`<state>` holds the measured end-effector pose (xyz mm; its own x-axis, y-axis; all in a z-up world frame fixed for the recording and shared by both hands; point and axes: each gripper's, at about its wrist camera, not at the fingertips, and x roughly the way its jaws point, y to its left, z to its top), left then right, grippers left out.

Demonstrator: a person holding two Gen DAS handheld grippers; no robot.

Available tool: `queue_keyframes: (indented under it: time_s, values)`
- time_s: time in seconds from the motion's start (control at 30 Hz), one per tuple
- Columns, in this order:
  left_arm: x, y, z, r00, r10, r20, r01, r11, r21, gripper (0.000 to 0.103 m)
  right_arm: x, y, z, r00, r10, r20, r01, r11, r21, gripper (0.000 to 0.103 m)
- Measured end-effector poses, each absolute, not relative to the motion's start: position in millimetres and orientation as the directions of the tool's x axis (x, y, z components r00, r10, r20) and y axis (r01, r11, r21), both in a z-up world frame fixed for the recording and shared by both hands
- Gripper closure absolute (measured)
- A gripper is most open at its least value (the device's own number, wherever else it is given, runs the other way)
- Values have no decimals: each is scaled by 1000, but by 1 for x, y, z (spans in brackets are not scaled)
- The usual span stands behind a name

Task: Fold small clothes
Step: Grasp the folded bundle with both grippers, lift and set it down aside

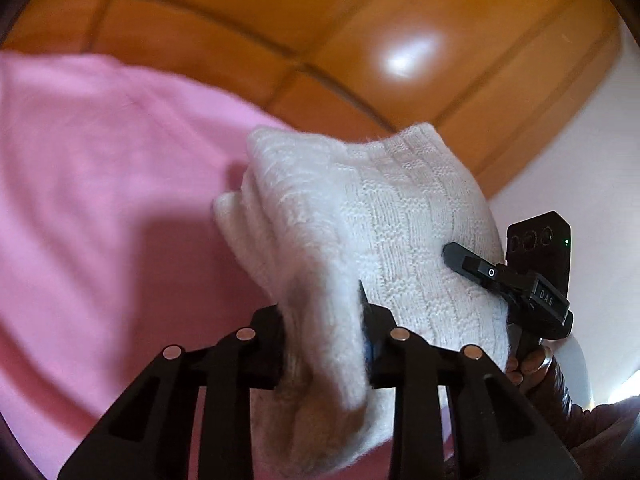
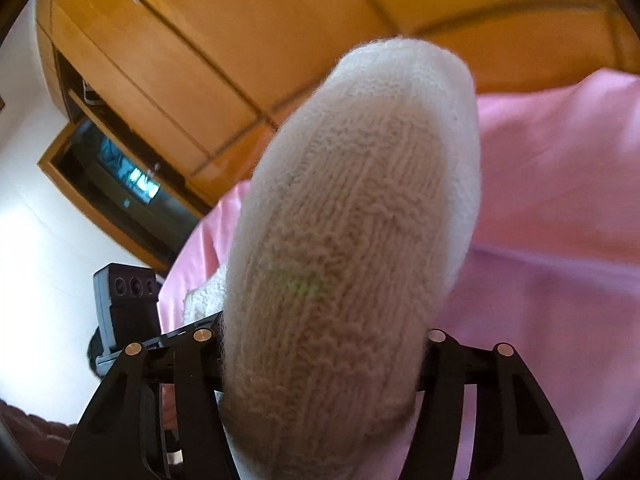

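A white knitted sock (image 1: 380, 216), bunched and doubled over, is lifted above a pink sheet (image 1: 100, 200). My left gripper (image 1: 320, 316) is shut on its lower part, the knit squeezed between the two black fingers. At the right of this view one finger (image 1: 472, 266) of the right gripper lies against the sock's side. In the right wrist view the sock (image 2: 352, 208) fills the middle and stands up between the fingers of my right gripper (image 2: 322, 340), which is shut on it. The fingertips there are hidden by the knit.
The pink sheet (image 2: 560, 200) covers the surface below. Behind it runs orange wooden panelling (image 1: 280, 20) and a white wall (image 1: 580, 160). A dark screen (image 2: 120, 184) sits in a wooden niche at the left. A person's fingers (image 1: 532, 364) hold the right tool.
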<state>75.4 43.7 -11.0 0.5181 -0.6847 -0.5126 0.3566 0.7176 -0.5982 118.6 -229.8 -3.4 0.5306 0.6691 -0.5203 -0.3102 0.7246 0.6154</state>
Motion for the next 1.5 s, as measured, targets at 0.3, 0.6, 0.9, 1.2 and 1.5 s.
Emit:
queue_keyframes:
  time_s: [0.3,0.6,0.9,1.2,1.5]
  values:
    - [128,-156,25,343,-762,-549,610,626,-487,77,80,-400,20,727,449,-520,-101,819,565,45]
    - [156,-288,-62,260,-555,-790,608,730,-312,79,76,-498,-108,678,327,-658,272,720,639,18]
    - [128,-264,-6,463,-570,-679,605,763,-228,79,29,-485,-29,784,52,-618,303,837,455,37]
    - [157,-292,-54,419,-438,-796,539,825,-170,70,39,-428,-77,661,-223,-716,354,935,35,66]
    - [131,-263,-11,549,-440,-711,500,854,-142,57,25,-421,-46,676,-243,-695,401,913,71,40]
